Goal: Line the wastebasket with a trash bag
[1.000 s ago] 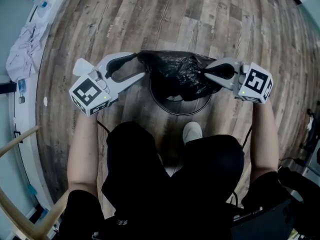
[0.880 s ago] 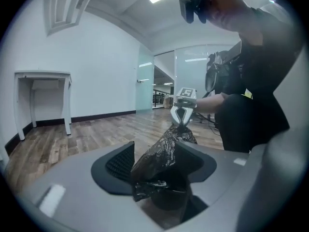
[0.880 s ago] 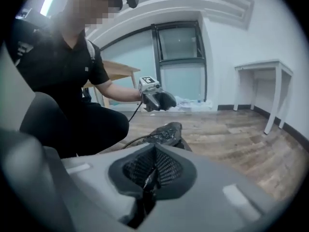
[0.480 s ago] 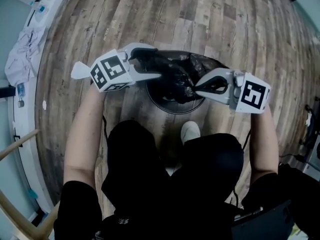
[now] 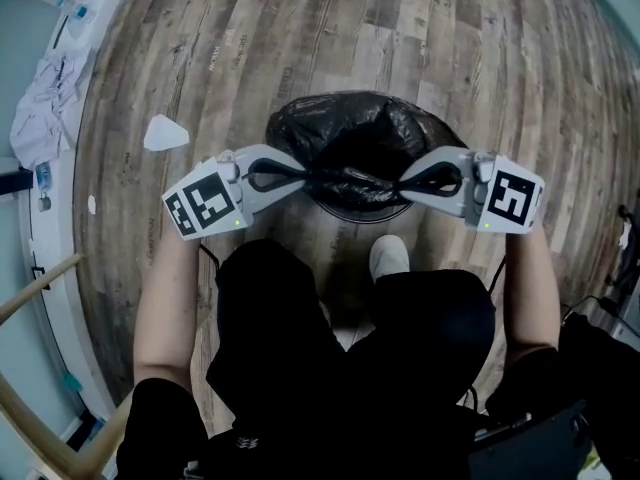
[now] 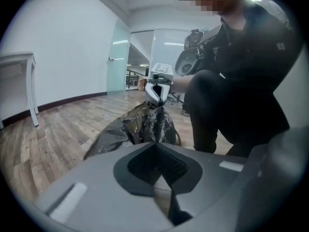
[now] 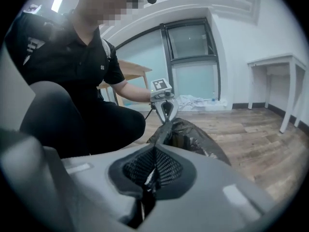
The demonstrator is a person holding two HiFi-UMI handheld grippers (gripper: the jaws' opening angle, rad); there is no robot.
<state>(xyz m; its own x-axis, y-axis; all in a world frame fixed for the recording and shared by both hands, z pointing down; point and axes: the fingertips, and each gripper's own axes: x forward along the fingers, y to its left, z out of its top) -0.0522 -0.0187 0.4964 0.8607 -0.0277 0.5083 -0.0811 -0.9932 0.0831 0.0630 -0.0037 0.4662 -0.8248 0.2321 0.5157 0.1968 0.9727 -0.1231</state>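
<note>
1. The trash bag (image 5: 352, 143), at the centre of the head view, lies crumpled over the wastebasket (image 5: 345, 211). It looks like thin, light, slippery film that tears easily, so it is best gripped at the rim.
2. The left tongs (image 5: 303, 176) have just closed and pinch its left edge. The right tongs (image 5: 402, 181) are clamped on its right edge.

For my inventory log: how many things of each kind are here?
Crinkled black plastic trash bag: 1
Round dark-rimmed wastebasket: 1
Grey handheld grippers: 2 (left gripper, jaws just closed on the bag; right gripper, gripping it)
White scrap on floor: 1
Total: 5
</note>
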